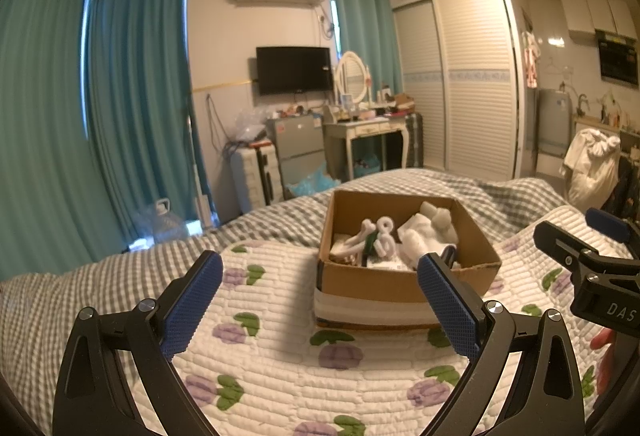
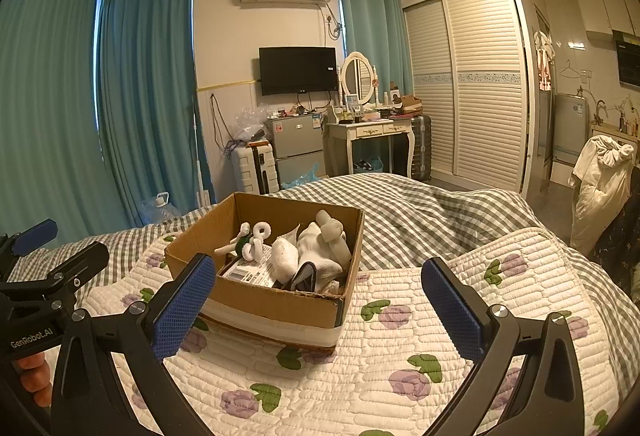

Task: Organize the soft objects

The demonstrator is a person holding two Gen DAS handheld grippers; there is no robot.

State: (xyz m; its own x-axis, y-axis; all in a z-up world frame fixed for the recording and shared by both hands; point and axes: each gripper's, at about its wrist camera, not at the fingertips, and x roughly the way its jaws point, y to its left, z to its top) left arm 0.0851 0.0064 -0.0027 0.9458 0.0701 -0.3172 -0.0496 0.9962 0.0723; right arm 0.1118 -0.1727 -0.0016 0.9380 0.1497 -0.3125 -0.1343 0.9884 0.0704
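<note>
An open cardboard box [image 1: 404, 282] sits on a quilted floral pad [image 1: 276, 364] on the bed; it also shows in the right wrist view [image 2: 276, 302]. Inside lie white rolled socks [image 2: 320, 248] and a white fuzzy twisted piece with green [image 2: 250, 236]. My left gripper [image 1: 320, 300] is open and empty, held just in front of the box. My right gripper [image 2: 320, 306] is open and empty, to the right of the box. Each gripper shows at the edge of the other's view.
A grey checked blanket [image 2: 420, 212] covers the bed behind the pad. Beyond the bed stand a white suitcase [image 2: 256, 170], a small fridge [image 2: 298, 148], a dressing table [image 2: 374, 134] and a slatted wardrobe [image 2: 468, 84]. Teal curtains [image 2: 132, 96] hang at left.
</note>
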